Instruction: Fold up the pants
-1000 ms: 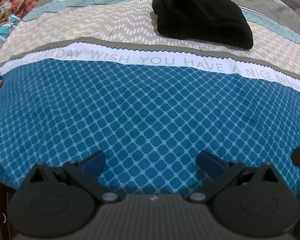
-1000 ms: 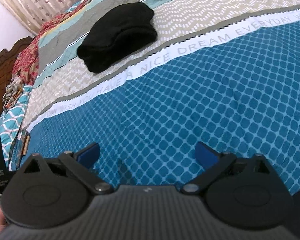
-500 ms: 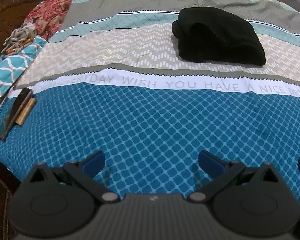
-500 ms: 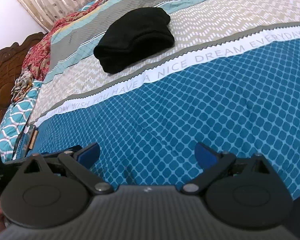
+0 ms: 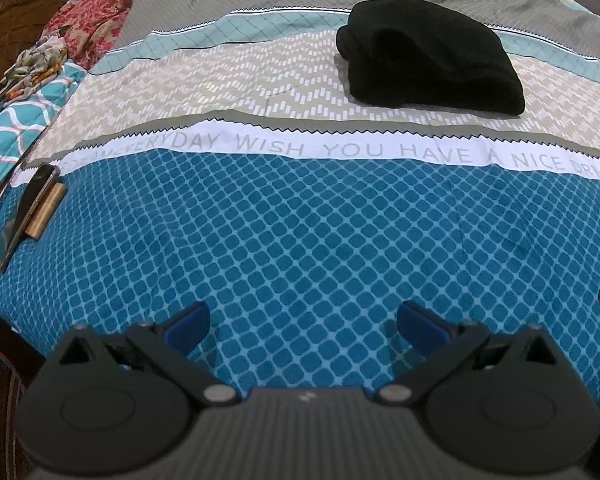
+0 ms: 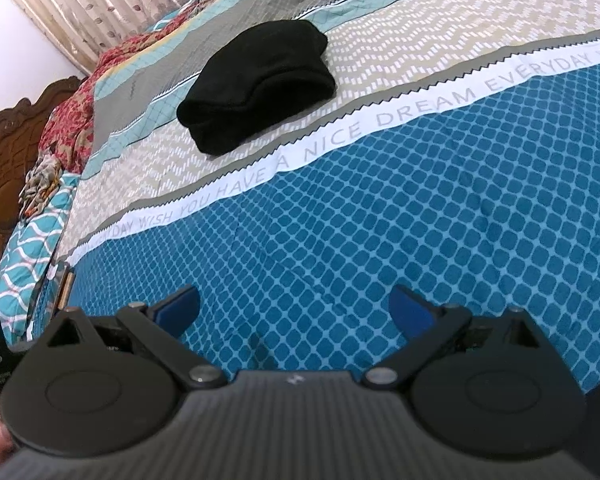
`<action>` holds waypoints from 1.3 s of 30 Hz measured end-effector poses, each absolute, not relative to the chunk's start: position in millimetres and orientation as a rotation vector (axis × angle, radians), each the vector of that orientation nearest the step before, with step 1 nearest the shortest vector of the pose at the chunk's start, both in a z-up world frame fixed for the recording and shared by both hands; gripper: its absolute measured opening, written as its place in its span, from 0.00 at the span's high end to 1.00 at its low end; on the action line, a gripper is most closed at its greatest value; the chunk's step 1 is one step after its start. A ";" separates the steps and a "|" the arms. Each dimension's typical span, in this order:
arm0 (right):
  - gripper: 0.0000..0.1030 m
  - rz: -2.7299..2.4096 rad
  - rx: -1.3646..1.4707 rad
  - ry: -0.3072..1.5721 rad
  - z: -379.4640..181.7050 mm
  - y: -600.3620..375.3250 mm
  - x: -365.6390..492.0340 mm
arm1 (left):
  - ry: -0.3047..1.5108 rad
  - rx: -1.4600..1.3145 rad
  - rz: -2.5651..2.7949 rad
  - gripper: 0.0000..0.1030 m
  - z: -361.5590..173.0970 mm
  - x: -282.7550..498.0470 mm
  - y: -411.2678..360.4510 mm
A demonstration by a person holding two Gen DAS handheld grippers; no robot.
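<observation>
Both grippers, left gripper point(image 5: 303, 318) and right gripper point(image 6: 295, 306), hover with jaws spread and empty; pants point(image 5: 430, 58) lie folded far across the bed point(image 5: 300, 220), seemingly finished.

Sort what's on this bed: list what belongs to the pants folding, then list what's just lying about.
Job: black pants, folded in a bundle on the bedspread; left tool and right tool, both open and empty.

Lying about: flat dark object at bed edge; crumpled patterned cloth.
</observation>
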State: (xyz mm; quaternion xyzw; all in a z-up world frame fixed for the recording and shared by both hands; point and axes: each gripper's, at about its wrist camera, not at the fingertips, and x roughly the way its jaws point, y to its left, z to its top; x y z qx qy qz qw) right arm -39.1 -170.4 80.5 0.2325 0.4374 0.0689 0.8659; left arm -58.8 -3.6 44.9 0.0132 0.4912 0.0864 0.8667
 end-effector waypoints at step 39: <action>0.00 0.112 0.509 0.995 65.1 -188.9 -38.7 | 1.117 -0.020 0.096 0.00 15.7 -60.1 -3.3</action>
